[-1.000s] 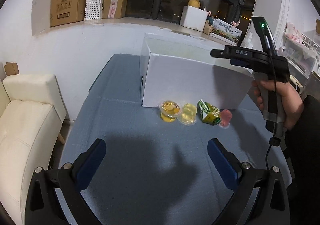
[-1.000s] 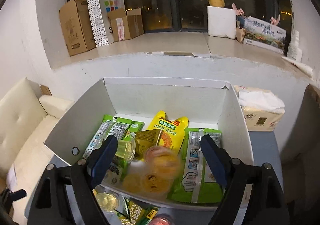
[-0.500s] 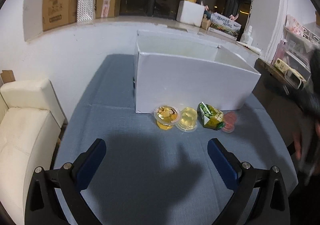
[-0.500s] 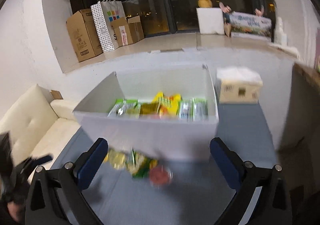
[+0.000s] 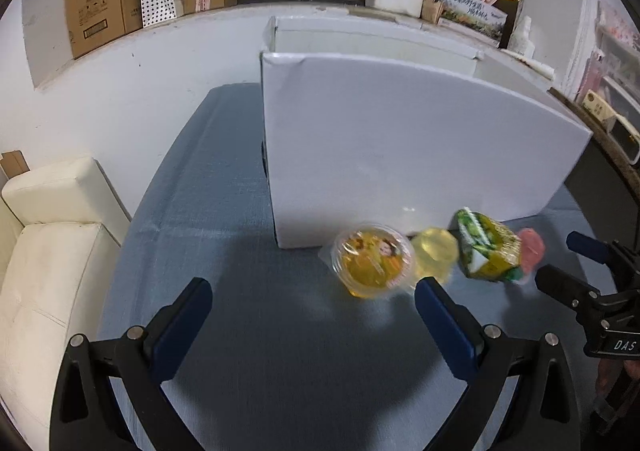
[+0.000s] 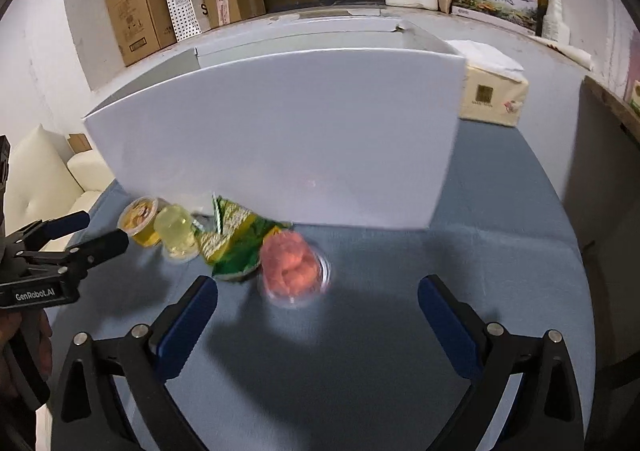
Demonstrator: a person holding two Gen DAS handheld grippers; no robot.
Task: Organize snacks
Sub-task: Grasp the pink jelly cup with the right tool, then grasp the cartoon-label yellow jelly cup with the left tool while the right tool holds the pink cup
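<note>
1. Left claw point(image 5: 312, 303) spread wide and empty, hung over blue worktop point(image 5: 248, 251), tilted downward.
2. Right claw point(image 6: 318, 301) also gaped wide, jaws lately narrowed a touch, nothing between them; pink cup point(image 6: 290, 265) just ahead of its tips, untouched.
3. Four snacks lined up on worktop against front wall of white box point(image 5: 400, 131): orange cup point(image 5: 372, 259), pale yellow cup point(image 5: 434, 251), green packet point(image 5: 486, 251), pink cup at right end.
4. Orange cup just ahead of left claw's right finger point(image 5: 440, 315), apart from it.
5. Green packet leaned between yellow and pink cups, touching both as far as blur allowed.
6. Each claw seen at the edge of the other's view; tissue box point(image 6: 490, 99) beside white box; cardboard boxes point(image 6: 136, 11) on sill behind; cream sofa point(image 5: 44, 243) at left.
</note>
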